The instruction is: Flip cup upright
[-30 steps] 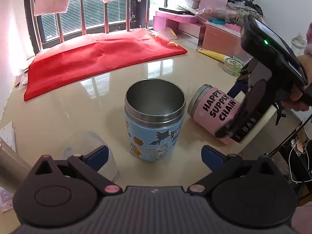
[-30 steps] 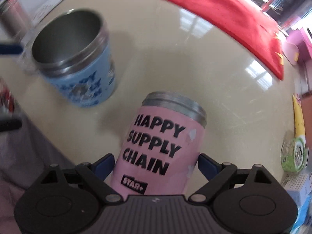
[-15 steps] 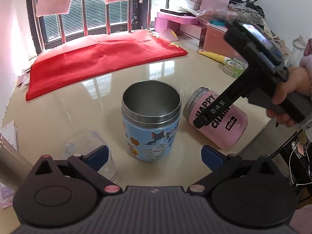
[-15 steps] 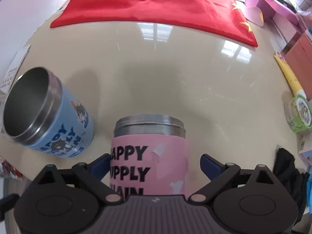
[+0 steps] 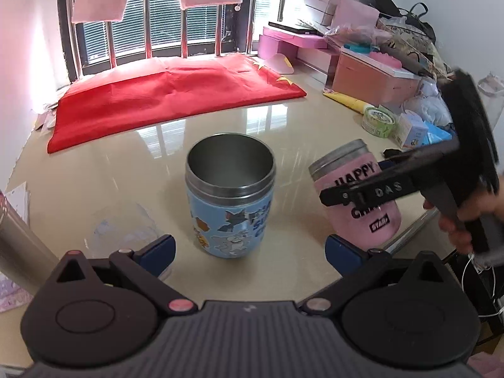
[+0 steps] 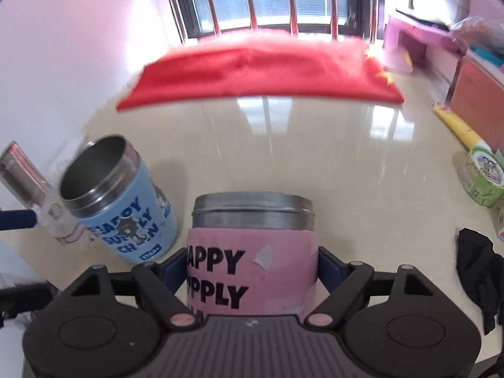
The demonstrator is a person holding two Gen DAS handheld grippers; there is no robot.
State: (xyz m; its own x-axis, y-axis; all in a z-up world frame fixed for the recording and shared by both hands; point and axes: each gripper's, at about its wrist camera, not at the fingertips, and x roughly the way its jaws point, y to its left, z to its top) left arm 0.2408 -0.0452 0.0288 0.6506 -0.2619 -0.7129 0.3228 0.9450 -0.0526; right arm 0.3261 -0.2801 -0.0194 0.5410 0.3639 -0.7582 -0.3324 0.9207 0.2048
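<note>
A pink steel cup [image 6: 252, 252] lettered "HAPPY SUPPLY CHAIN" is held between the blue pads of my right gripper [image 6: 252, 266], which is shut on it. In the left wrist view the pink cup [image 5: 359, 195] is nearly upright, tilted a little, near the table's right edge, with the right gripper [image 5: 356, 193] across it. A blue cartoon cup [image 5: 230, 201] stands upright and open in the middle of the table. My left gripper [image 5: 249, 247] is open and empty just in front of the blue cup.
A clear plastic cup [image 5: 126, 223] stands upside down by the left finger. A steel cylinder [image 5: 19, 236] is at far left. A red flag [image 5: 170, 94] covers the back of the table. A green tape roll [image 5: 378, 121] and boxes are at right.
My right gripper has closed on the pink cup and swung it from lying on its side to nearly upright. The left gripper and blue cup have hardly moved.
</note>
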